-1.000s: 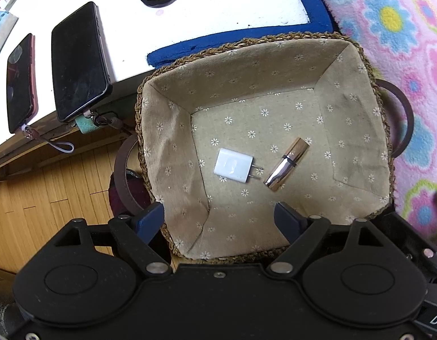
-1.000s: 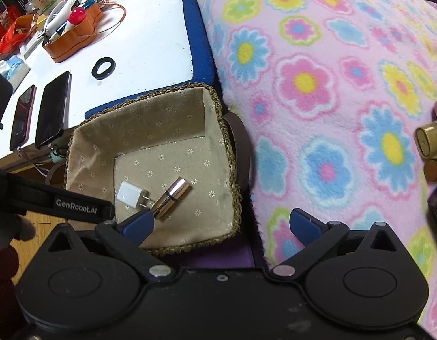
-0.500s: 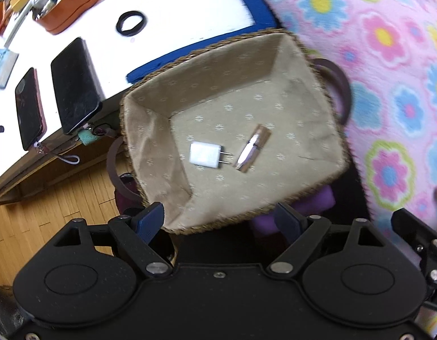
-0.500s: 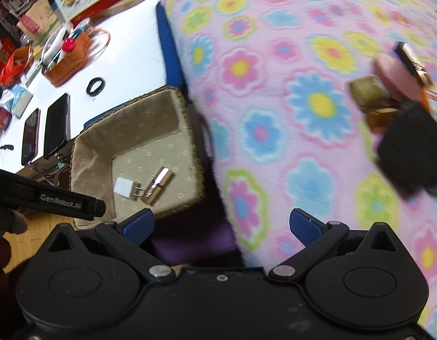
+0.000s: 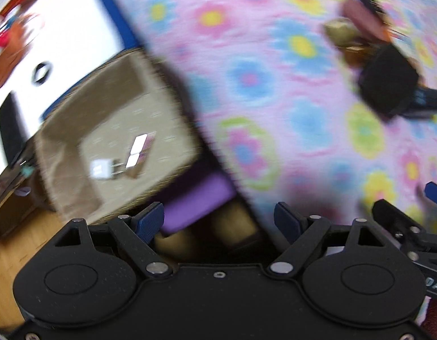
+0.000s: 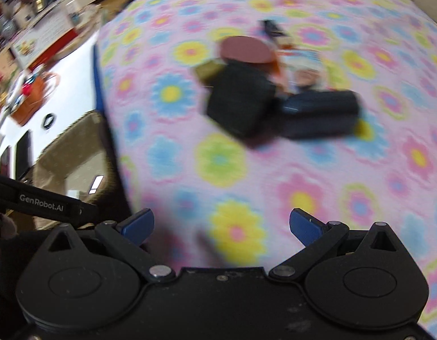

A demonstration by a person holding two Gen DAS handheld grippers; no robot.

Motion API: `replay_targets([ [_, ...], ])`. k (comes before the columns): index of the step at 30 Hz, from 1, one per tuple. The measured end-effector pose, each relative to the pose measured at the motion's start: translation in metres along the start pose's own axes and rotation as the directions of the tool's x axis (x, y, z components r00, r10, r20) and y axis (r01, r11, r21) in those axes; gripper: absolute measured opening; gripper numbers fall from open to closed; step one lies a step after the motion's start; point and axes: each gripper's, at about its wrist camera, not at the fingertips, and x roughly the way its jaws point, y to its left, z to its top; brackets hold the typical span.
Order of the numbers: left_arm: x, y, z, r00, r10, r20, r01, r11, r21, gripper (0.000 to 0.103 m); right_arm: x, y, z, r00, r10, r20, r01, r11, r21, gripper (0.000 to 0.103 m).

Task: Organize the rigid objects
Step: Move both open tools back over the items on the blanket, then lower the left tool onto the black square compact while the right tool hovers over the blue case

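A fabric-lined woven basket (image 5: 62, 130) stands at the left beside the bed; it also shows in the right wrist view (image 6: 60, 155). In it lie a white charger plug (image 5: 101, 168) and a shiny metallic tube (image 5: 139, 150). On the flowered pink blanket (image 6: 275, 170) lies a blurred pile: a black box (image 6: 239, 100), a dark blue case (image 6: 320, 113), a round reddish lid (image 6: 245, 49) and a gold item (image 6: 208, 69). The pile also shows in the left wrist view (image 5: 387, 82). My left gripper (image 5: 220, 219) is open and empty. My right gripper (image 6: 221, 225) is open and empty over the blanket.
A white table (image 5: 77, 36) with a blue edge carries a black ring (image 5: 41, 73), a dark phone (image 5: 9, 130) and an orange case (image 5: 12, 53). A purple stool top (image 5: 195, 201) sits under the basket. Wood floor (image 5: 17, 255) lies at the lower left.
Both grippers have swung right, away from the basket and toward the pile on the blanket. The basket has slid to the left in both views. The pile is nearer and more central.
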Motion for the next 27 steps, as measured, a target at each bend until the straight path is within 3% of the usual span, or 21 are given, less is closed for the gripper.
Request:
replay_targets([
  [4,0.008,-0.039,0.006,0.997,-0.076,0.004,0.076,0.997,0.033,0.081,-0.001,-0.046,-0.005,0.998,-0.059,-0.003,0.059,0.994,0.093,0.103],
  [9,0.014,-0.068,0.013,0.992,-0.11,0.056,0.107,0.993,0.054,0.081,-0.004,-0.074,0.005,0.994,-0.105,0.04,0.097,0.983,0.154,0.103],
  [16,0.023,-0.063,0.015,0.994,-0.031,0.103,0.025,0.998,0.065,0.081,0.013,-0.064,0.023,0.986,-0.14,0.087,0.13,0.986,0.108,0.103],
  [23,0.025,-0.048,0.015,0.993,-0.035,0.113,0.031,0.999,0.036,0.081,0.036,-0.047,0.046,0.976,-0.164,0.146,0.153,0.985,0.083,0.102],
  [27,0.027,-0.055,0.014,0.992,-0.039,0.117,0.034,0.999,0.042,0.081,0.049,-0.052,0.06,0.975,-0.145,0.169,0.129,0.987,0.099,0.091],
])
